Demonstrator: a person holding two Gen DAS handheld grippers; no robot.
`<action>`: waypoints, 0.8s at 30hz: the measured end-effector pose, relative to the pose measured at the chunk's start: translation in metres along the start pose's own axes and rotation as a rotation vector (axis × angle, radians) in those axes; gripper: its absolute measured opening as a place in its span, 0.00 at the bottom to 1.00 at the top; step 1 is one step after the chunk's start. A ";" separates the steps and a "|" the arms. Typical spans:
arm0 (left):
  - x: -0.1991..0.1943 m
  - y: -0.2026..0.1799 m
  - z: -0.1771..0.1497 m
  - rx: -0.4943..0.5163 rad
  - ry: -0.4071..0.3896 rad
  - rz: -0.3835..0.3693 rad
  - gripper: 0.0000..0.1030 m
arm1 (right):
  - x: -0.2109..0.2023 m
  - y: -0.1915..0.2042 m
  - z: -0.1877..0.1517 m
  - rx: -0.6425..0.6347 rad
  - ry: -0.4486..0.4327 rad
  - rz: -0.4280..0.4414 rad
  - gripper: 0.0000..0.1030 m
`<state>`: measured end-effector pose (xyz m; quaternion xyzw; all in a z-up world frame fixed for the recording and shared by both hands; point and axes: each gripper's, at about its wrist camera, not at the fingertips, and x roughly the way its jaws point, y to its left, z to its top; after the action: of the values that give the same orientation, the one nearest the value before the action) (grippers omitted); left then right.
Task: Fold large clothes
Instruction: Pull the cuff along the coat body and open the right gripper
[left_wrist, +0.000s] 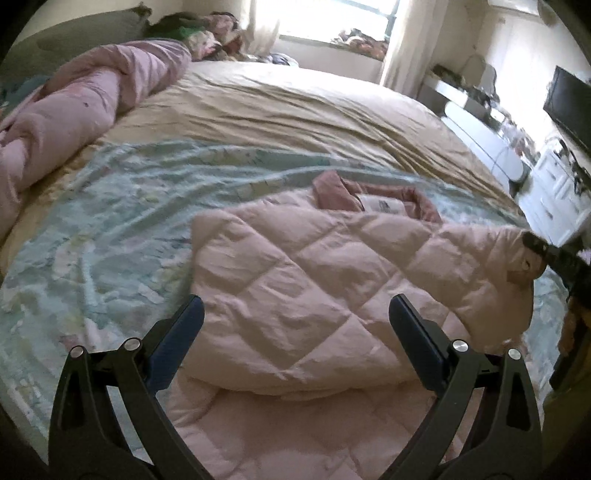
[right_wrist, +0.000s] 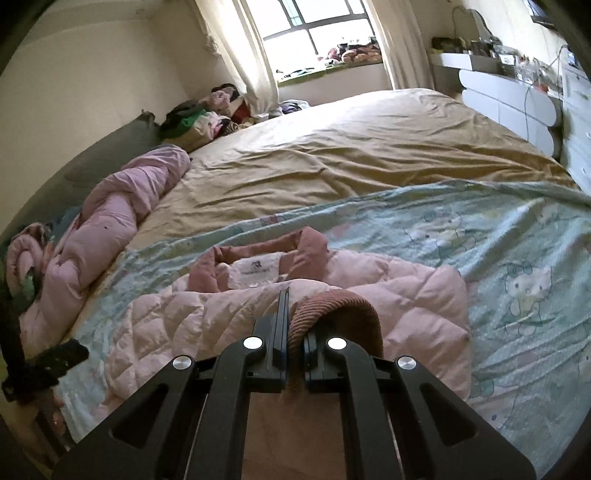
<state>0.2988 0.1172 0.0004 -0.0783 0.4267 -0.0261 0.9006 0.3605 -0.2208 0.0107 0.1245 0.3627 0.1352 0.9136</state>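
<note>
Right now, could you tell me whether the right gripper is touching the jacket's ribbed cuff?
Touching. The right wrist view shows the right gripper shut on the ribbed cuff of the pink jacket, the cuff pinched between its fingers.

Pale pink jacket (left_wrist: 295, 280) at lower centre, quilted in a diamond pattern, with a dusty rose collar (right_wrist: 308, 251) and a white label (right_wrist: 258, 271); a ribbed dusty rose cuff (right_wrist: 332, 306) sits at lower centre of the right wrist view, between the black fingers of the right gripper (right_wrist: 293, 332); the left gripper (left_wrist: 295, 332) is black with dark blue pads; under the jacket a mint green sheet (right_wrist: 480, 258) printed with pastel cartoon cats; beyond it a plain tan cover (right_wrist: 351, 155); at left a lilac-pink duvet (left_wrist: 74, 110); upper centre, cream curtains (right_wrist: 236, 44).
</note>
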 end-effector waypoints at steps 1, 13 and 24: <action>0.004 -0.003 -0.002 0.008 0.006 -0.004 0.91 | 0.000 -0.001 -0.001 0.003 0.003 -0.001 0.05; 0.041 -0.013 -0.017 0.039 0.090 0.006 0.91 | 0.001 0.001 -0.002 0.015 0.020 -0.007 0.05; 0.068 -0.005 -0.033 0.048 0.165 0.000 0.91 | 0.011 -0.002 -0.004 0.043 0.091 -0.060 0.13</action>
<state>0.3162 0.1002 -0.0713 -0.0542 0.4988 -0.0427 0.8640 0.3653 -0.2184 0.0004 0.1269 0.4101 0.1052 0.8970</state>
